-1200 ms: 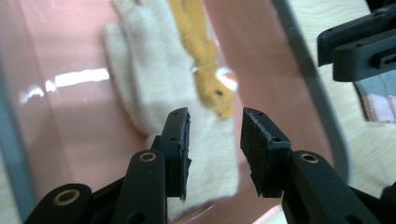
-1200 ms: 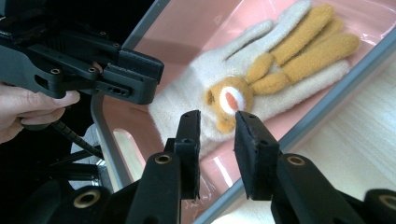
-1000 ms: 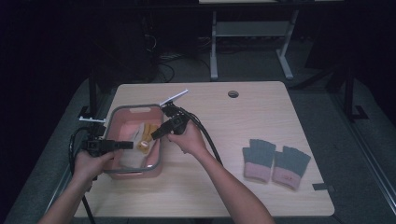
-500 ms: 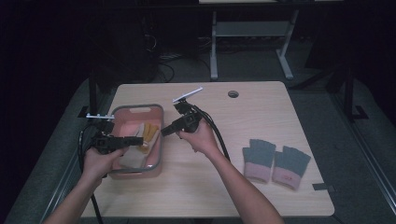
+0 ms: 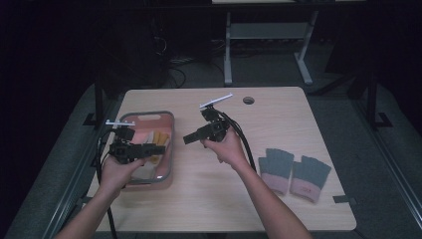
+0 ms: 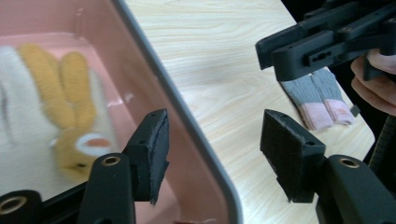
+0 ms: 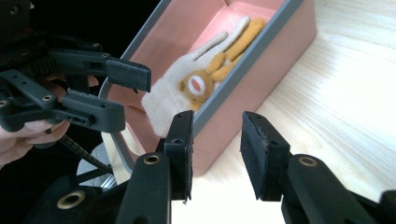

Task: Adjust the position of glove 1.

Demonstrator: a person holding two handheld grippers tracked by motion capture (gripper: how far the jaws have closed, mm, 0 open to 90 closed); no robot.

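Now: both hands free, next pair waits.
Left hand-held gripper (image 5: 158,148): jaws just opening, empty, over bin (image 5: 169,149).
Right hand-held gripper (image 5: 190,139): jaws just opening, empty; should swing to grey gloves (image 5: 293,172), pinching one cuff.
Glove (image 7: 187,91): lies flat in bin.

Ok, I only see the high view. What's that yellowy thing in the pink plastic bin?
Observer: The right gripper view shows a cream knitted glove with orange-yellow fingers, lying flat in the pink plastic bin.
Operator: Is anything holding it?
Observer: No. The left gripper has just been opening its jaws, with nothing between them.
Operator: And the other one?
Observer: The right gripper has just been opening too, empty, beside the bin's outer wall.
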